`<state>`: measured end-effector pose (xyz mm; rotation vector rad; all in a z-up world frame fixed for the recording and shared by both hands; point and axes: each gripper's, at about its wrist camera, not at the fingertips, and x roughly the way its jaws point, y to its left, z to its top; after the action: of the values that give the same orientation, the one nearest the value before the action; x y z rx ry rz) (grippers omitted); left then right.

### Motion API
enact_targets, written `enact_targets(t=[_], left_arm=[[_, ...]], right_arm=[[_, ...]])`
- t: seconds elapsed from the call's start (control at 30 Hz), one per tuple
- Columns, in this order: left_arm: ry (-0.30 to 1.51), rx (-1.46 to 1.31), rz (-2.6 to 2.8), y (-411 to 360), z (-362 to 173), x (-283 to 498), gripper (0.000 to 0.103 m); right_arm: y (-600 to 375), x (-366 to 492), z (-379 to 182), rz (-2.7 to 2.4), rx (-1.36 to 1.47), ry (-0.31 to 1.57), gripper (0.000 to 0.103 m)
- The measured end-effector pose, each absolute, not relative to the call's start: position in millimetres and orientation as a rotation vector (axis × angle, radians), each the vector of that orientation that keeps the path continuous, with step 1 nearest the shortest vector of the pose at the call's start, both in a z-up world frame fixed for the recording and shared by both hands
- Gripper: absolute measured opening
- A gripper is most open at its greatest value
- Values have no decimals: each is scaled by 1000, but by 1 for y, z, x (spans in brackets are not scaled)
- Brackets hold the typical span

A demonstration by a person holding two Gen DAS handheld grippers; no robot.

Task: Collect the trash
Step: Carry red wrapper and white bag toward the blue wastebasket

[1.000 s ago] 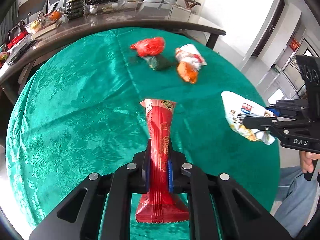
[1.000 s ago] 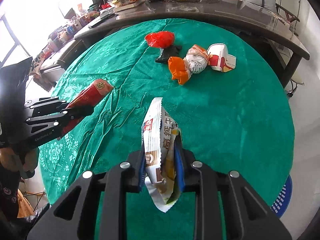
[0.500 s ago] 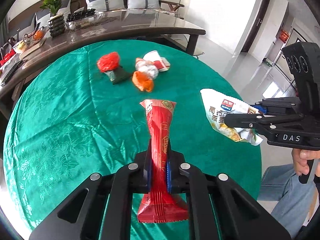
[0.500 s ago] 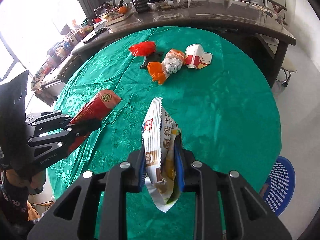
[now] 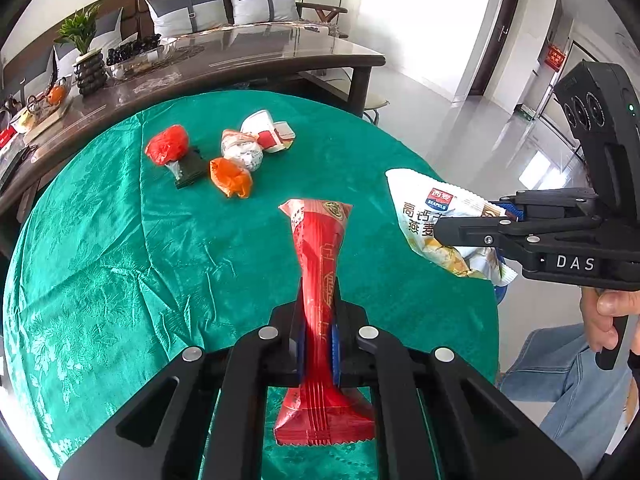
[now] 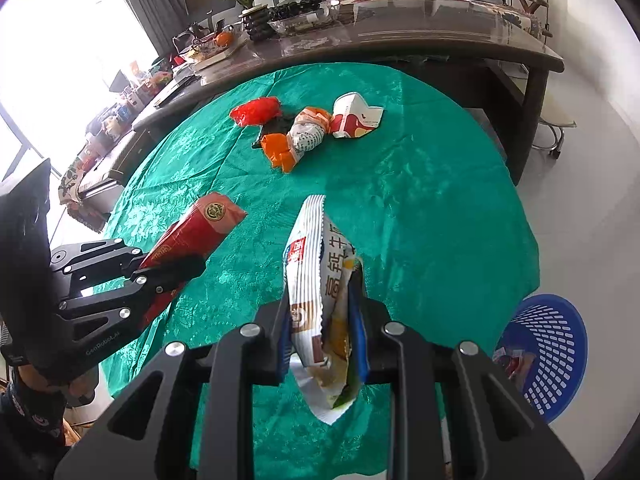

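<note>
currently the left gripper [image 5: 316,338] is clamped tight on a red snack wrapper [image 5: 320,264], its blue pads pinching the narrow middle of the packet so that the printed top stands up past the fingertips and the crimped bottom hangs below them. the right gripper [image 6: 322,334] is closed on a white snack bag [image 6: 316,280], which is crumpled between its pads with the serrated top edge pointing up and forward and a torn corner drooping underneath. both packets are held in the air above a round table covered with a green cloth [image 5: 100,248]. in the left wrist view the right gripper comes in from the right edge, with the white bag sticking out past the table's rim, and a hand [image 5: 608,316] grips its handle above a leg in blue jeans. on the far side of the cloth lies a small cluster of remaining trash: a red crumpled wrapper [image 6: 256,111], a dark flat packet [image 5: 191,165] just beside it, an orange and white crumpled bag [image 6: 298,140], and a white and red paper carton [image 6: 354,118] touching that bag. on the floor to the right of the table stands a blue perforated basket [image 6: 552,352] with some scraps inside. beyond the round table runs a long dark table [image 6: 400,46] carrying a potted plant and dishes.
</note>
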<state>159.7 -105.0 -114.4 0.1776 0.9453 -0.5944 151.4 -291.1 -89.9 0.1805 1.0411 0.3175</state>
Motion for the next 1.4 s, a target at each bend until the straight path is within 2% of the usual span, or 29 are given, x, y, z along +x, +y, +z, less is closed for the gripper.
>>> enact_targets(t=[0.43, 0.67, 0.87, 1.07, 1.4], left_arm=[[904, 241, -601, -134, -106, 153, 6], [928, 223, -664, -161, -106, 153, 6], [957, 228, -805, -223, -109, 140, 6], [990, 257, -924, -310, -121, 127, 6], [1086, 265, -1014, -428, -182, 129, 7]], right_arm=[[-322, 140, -89, 289, 214, 1029, 23], [-372, 129, -89, 210, 229, 1026, 23], [-449, 111, -99, 68, 253, 1034, 23], [-534, 87, -133, -77, 319, 1058, 23], [-610, 69, -188, -165, 447, 1077, 23]])
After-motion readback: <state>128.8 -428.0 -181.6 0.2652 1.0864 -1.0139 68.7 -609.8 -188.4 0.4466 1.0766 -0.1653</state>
